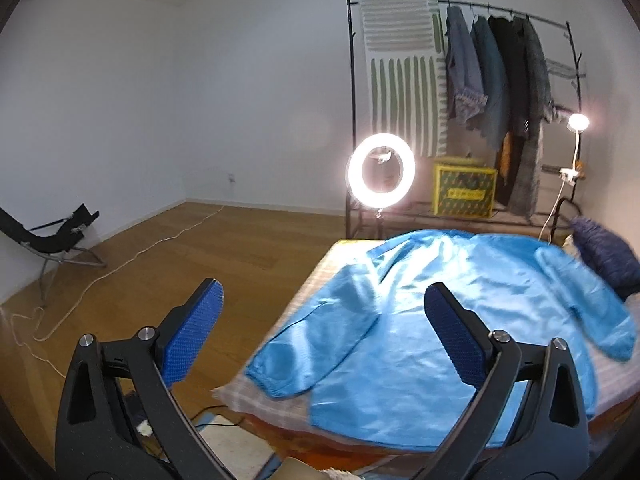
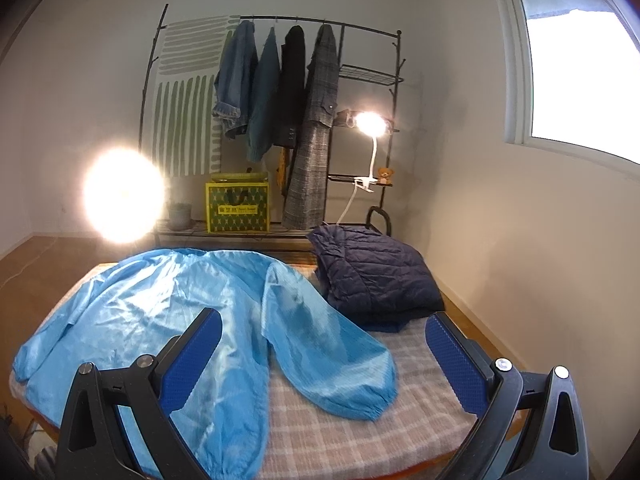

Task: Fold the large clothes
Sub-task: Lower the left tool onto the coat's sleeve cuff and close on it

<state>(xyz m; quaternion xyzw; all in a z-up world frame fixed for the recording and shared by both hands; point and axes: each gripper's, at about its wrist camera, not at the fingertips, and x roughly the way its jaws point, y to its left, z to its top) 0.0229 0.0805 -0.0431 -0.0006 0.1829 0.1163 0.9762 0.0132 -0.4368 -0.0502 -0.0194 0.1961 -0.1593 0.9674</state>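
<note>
The table [image 2: 352,432], covered with a pale checked cloth [image 2: 420,384], carries a light blue jacket [image 2: 168,312] spread flat with both sleeves lying on the cloth, and beside it at the far right corner lies a folded dark navy quilted jacket [image 2: 372,276].

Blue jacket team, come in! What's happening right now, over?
Left gripper and right gripper: jaws open, holding nothing. Blue jacket spread flat on the checked table, unfolded. Folded navy jacket beside its sleeve.
</note>
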